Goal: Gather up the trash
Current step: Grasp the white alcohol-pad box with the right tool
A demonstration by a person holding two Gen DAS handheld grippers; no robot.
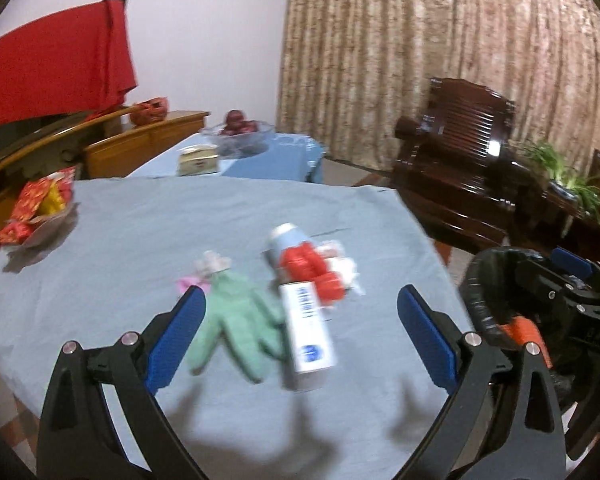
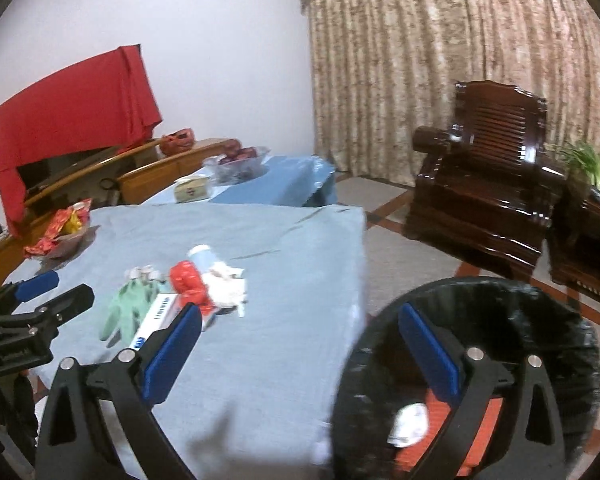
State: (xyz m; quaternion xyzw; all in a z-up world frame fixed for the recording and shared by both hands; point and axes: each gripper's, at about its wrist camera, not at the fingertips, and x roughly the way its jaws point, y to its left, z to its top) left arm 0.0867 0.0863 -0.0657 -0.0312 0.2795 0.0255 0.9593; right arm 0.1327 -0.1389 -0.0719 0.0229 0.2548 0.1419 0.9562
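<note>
On the blue tablecloth [image 1: 132,236] lies a cluster of trash: a green glove [image 1: 236,328], a white box [image 1: 310,336], a red crumpled wrapper [image 1: 304,266], a pale blue cup [image 1: 286,240], white tissue [image 1: 344,268] and a small pink scrap [image 1: 190,283]. My left gripper [image 1: 302,296] hovers open just before the glove and box, holding nothing. My right gripper [image 2: 300,312] is open and empty, spanning the table's right edge and the black-lined trash bin [image 2: 540,300]. A white crumpled piece [image 2: 410,424] and something orange [image 2: 480,416] lie inside the bin.
A dish of red snack packets [image 1: 40,216] sits at the table's far left. Behind it are a tissue box [image 1: 198,160] and a glass fruit bowl [image 1: 240,136] on a second table. A dark wooden armchair [image 2: 492,184] and a plant [image 2: 592,168] stand right of the bin.
</note>
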